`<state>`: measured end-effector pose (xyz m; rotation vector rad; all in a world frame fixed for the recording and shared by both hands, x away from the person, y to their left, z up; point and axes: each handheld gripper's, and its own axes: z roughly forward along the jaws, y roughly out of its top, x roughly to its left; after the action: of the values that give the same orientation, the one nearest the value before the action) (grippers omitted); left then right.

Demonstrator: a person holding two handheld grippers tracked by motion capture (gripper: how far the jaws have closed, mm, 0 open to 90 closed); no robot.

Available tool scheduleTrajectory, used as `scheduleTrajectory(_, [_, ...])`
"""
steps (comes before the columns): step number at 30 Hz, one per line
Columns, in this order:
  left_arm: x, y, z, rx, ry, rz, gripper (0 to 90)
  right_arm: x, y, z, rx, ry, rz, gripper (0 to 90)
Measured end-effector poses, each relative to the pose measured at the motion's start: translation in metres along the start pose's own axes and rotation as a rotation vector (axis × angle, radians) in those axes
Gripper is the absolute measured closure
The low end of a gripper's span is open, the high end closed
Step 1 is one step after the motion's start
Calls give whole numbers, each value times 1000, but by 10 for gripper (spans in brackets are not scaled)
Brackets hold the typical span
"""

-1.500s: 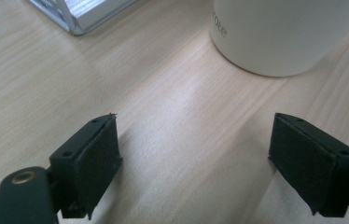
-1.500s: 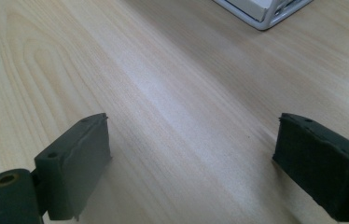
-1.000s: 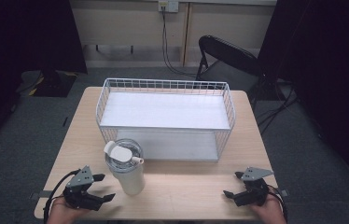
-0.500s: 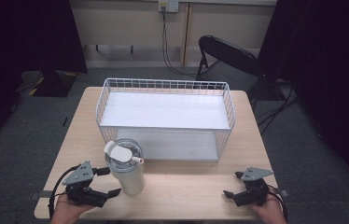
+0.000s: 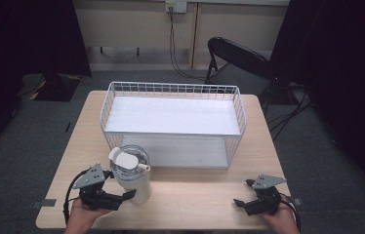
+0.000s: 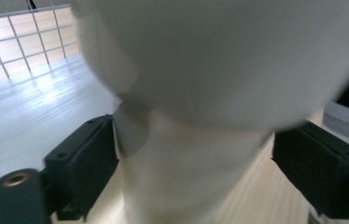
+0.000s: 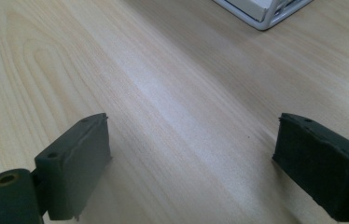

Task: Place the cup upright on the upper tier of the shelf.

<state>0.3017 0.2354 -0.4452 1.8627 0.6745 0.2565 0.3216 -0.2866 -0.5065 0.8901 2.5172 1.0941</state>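
White lidded plastic tumbler [image 5: 131, 178] upright near table [image 5: 195, 204] front-left corner, outside white wire basket [image 5: 173, 122]. Left tongs [image 5: 122, 196] open, straddling tumbler base, not yet closed. Right tongs [image 5: 241, 202] open, empty, front-right. Grasp and any transfer pending.

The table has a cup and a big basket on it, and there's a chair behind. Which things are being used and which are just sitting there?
Being used:
- white cup, standing between the open jaws of the left gripper
- wire basket, probably where the cup goes

Just sitting there:
- right gripper, open over bare table
- black chair behind the table
- cables by the wall
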Motion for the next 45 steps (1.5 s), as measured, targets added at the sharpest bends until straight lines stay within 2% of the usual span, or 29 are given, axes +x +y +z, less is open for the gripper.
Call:
scheduleTrajectory(1, [-1, 1, 7, -14, 14, 4, 93, 0, 0, 0, 0, 0, 0, 98])
scheduleTrajectory(2, [-1, 1, 7, -14, 14, 4, 84, 0, 0, 0, 0, 0, 0, 98])
scheduleTrajectory(3, [-2, 1, 14, -16, 28, 25, 75, 0, 0, 0, 0, 0, 0, 98])
scheduleTrajectory(5, [-2, 1, 18, -27, 30, 35, 73, 0, 0, 0, 0, 0, 0, 98])
scheduleTrajectory(6, [-2, 0, 21, -64, 28, 21, 68, 0, 0, 0, 0, -1, 1, 98])
scheduleTrajectory(9, [-2, -2, 24, -108, 28, 27, 59, 0, 0, 0, 0, -1, 1, 98])
scheduleTrajectory(14, [-5, -3, 24, -146, 52, 51, 79, 0, 0, 0, 0, -2, 1, 98])
scheduleTrajectory(17, [-7, -4, 24, -160, 62, 50, 83, 0, 0, 0, 0, -2, 1, 98])
scheduleTrajectory(18, [-7, -3, 23, -151, 65, 48, 84, 0, 0, 0, 0, -2, 1, 98])
scheduleTrajectory(22, [-7, 0, 22, -158, 47, 8, 86, 0, 0, 0, 0, -1, 1, 98])
scheduleTrajectory(25, [-10, 8, 20, -168, 41, 9, 88, 0, 0, 0, 0, -1, 1, 98])
scheduleTrajectory(27, [-15, 20, 18, -165, 37, 33, 88, 0, 0, 0, 0, -1, 1, 98])
scheduleTrajectory(28, [-15, 20, 18, -165, 37, 33, 88, 0, 0, 0, 0, -1, 1, 98])
scheduleTrajectory(34, [-20, 40, 20, -193, 11, 17, 90, 0, 0, 0, 0, -2, 1, 98])
scheduleTrajectory(39, [-22, 48, 23, -219, 16, 3, 90, 0, 0, 0, 0, -1, 1, 98])
scheduleTrajectory(45, [-22, 63, 23, -222, 13, -10, 91, 0, 0, 0, 0, -1, 1, 98])
